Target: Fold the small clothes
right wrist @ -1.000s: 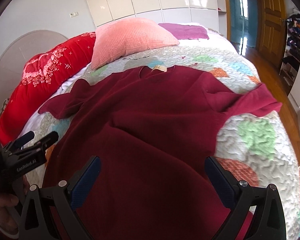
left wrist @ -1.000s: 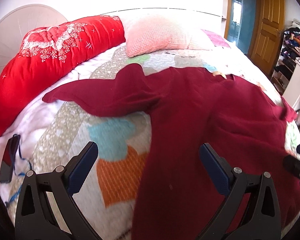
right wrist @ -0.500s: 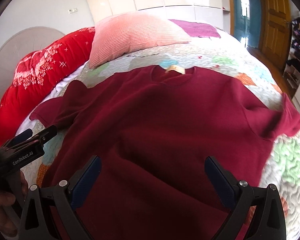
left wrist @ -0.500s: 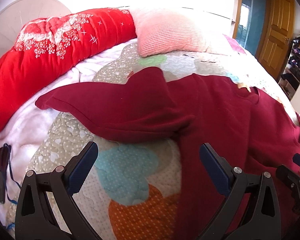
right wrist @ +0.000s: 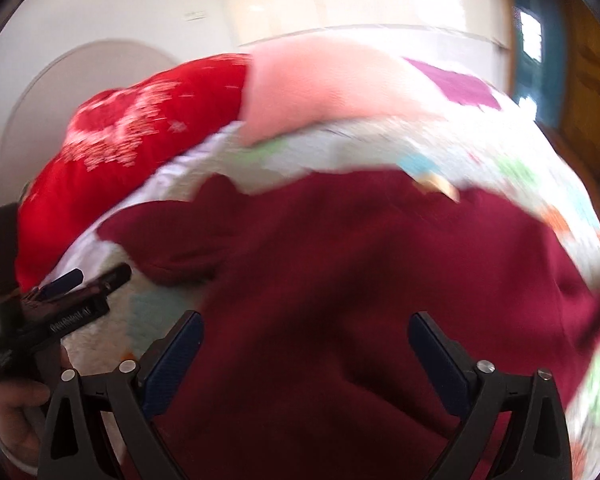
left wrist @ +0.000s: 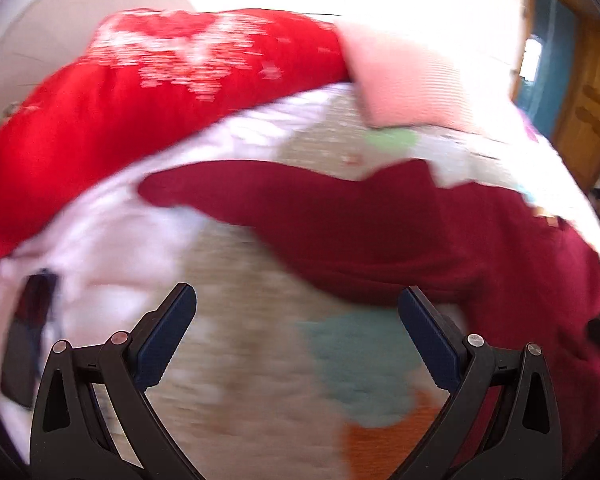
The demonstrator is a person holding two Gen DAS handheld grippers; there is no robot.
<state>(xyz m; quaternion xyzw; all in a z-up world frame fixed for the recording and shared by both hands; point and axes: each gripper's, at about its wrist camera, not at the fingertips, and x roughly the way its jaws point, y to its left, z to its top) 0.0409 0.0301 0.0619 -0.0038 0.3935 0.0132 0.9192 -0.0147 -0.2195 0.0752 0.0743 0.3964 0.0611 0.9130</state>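
Note:
A dark red long-sleeved sweater (right wrist: 380, 280) lies spread flat on the patchwork quilt (left wrist: 240, 360). Its left sleeve (left wrist: 300, 208) stretches out to the left toward the white blanket. My left gripper (left wrist: 298, 316) is open and empty, hovering over the quilt just below that sleeve. It also shows from the side in the right wrist view (right wrist: 84, 280). My right gripper (right wrist: 304, 344) is open and empty above the sweater's body. Both views are blurred by motion.
A red embroidered bolster (left wrist: 160, 80) and a pink pillow (left wrist: 412, 80) lie at the head of the bed. A dark phone with a cord (left wrist: 28, 340) lies on the white blanket (left wrist: 112, 248) at left. A wooden door (left wrist: 588, 92) stands at right.
Both grippers have moved forward and to the left over the bed. The left one has passed off the sweater's body toward the left sleeve. Both stay open.

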